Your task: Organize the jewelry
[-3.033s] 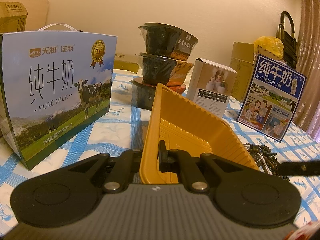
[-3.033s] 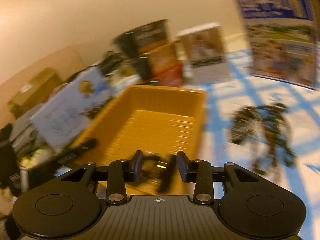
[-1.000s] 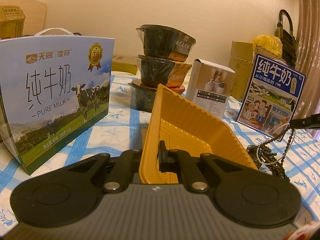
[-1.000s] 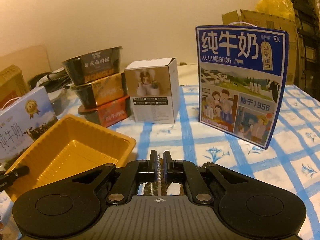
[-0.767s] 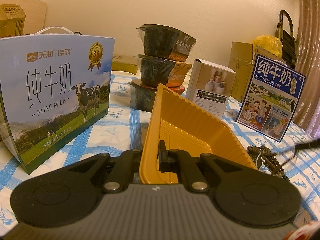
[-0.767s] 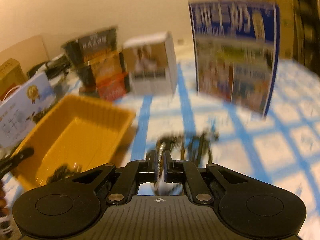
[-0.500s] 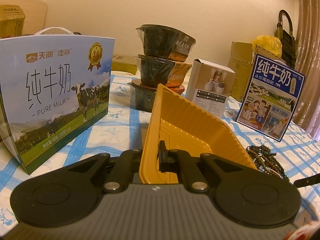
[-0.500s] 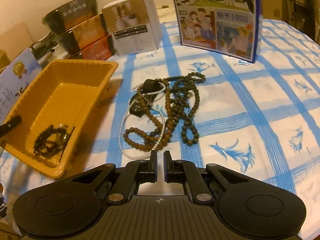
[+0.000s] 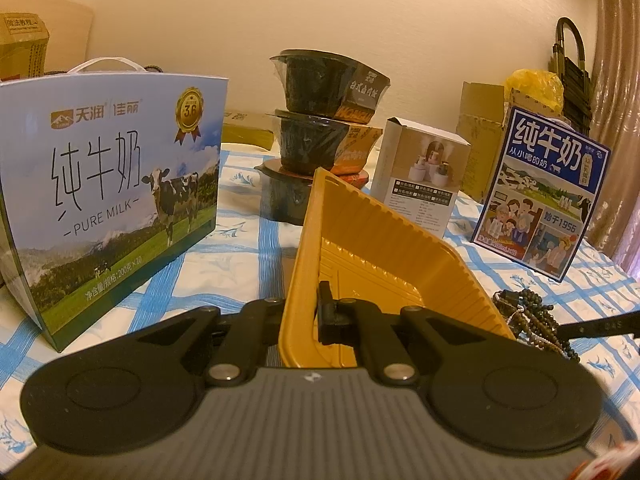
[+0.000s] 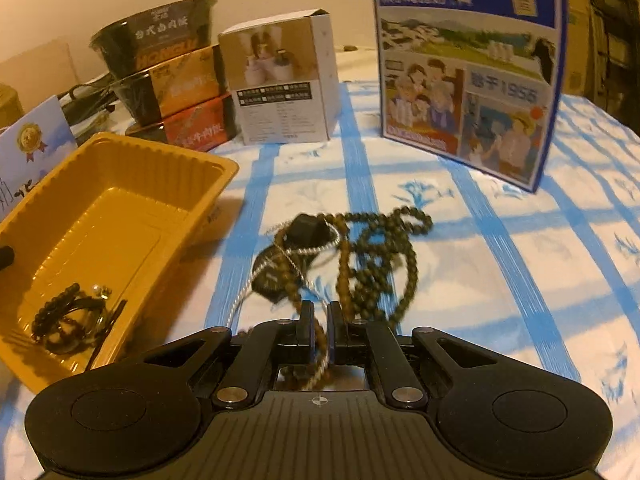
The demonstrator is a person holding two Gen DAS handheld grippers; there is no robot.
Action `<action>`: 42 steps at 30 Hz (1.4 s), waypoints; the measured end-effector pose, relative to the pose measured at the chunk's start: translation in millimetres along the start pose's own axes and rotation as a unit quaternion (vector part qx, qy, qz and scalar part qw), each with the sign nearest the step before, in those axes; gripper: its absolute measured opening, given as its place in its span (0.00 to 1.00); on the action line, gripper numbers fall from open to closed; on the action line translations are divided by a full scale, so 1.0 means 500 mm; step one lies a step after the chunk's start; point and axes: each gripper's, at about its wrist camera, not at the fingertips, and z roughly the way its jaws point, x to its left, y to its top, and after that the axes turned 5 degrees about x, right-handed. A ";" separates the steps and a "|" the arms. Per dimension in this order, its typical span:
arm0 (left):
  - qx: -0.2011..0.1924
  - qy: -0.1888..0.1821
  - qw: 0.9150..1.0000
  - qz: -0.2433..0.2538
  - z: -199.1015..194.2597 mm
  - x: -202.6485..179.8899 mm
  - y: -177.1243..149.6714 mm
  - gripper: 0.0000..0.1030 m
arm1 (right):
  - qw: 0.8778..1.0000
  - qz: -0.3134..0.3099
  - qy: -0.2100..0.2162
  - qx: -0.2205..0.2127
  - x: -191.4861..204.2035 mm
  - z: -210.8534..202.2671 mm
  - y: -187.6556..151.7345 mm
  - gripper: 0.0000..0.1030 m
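A pale blue milk carton [image 9: 108, 184] stands left on the checked tablecloth [image 10: 500, 280]. Stacked black bowls [image 9: 324, 120], a white box [image 9: 420, 178] and a dark blue milk box [image 10: 468, 68] line the back.

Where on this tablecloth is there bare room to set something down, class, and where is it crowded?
Bare cloth lies right of the bead pile, in front of the blue milk carton. A narrower strip runs between the yellow tray and the white box. Crowded: the pile itself, the tray's near end with bracelets, and the back row of boxes and bowls.
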 end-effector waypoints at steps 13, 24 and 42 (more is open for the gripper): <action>0.000 0.000 1.000 -0.003 0.003 0.004 -0.001 0.05 | 0.997 -0.061 -0.021 0.045 0.012 0.076 0.010 0.06; 0.001 -0.001 1.000 -0.002 0.002 0.003 -0.001 0.05 | 0.999 -0.041 -0.018 -0.010 0.013 0.016 0.039 0.02; -0.001 -0.001 1.000 -0.001 0.002 0.000 0.000 0.05 | 0.983 -0.071 0.058 -0.158 0.111 -0.215 0.177 0.02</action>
